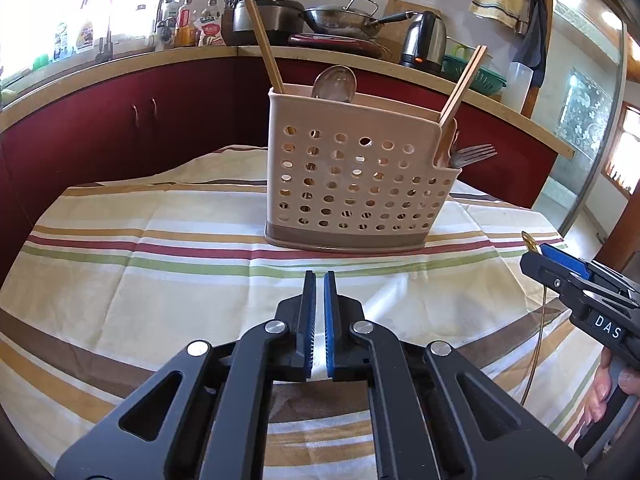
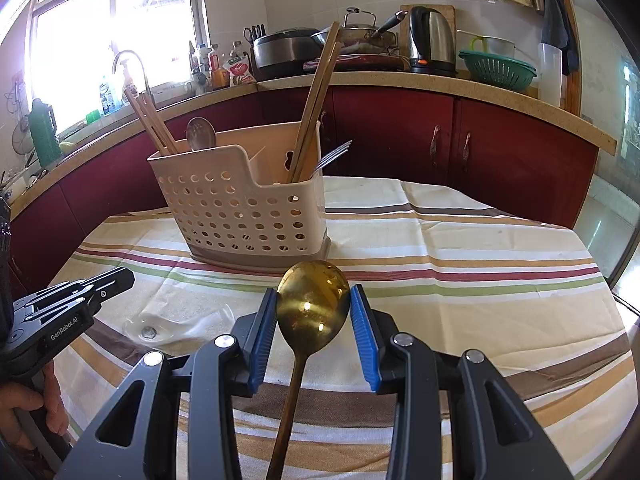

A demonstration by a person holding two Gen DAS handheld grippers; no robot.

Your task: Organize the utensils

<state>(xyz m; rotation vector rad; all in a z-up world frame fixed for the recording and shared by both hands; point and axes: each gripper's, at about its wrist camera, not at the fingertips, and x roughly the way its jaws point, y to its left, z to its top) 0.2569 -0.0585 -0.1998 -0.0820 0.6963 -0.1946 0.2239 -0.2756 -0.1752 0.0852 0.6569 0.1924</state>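
Now, spoon: gold spoon (image 2: 314, 300), bowl clamped between the right gripper (image 2: 314, 300) pads, handle trailing back, above the tabletop's (image 2: 480, 280) near edge.
Left gripper (image 1: 319, 280): closed on nothing.
Caddy (image 2: 240, 216): perforated, toward the far edge, holding chopsticks (image 2: 316, 104), fork (image 2: 334, 154), ladle (image 2: 201, 133).
Risk: the smooth, rounded bowl could likely slip or swivel; its handle may snag the caddy rim.
Surface: striped cloth, creased.
Room: kitchen, red cabinets, kettle (image 2: 432, 40).

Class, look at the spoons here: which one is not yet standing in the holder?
The gold spoon, gripped at its bowl between the right gripper's jaws above the striped cloth. The silver spoon already stands in the beige holder.
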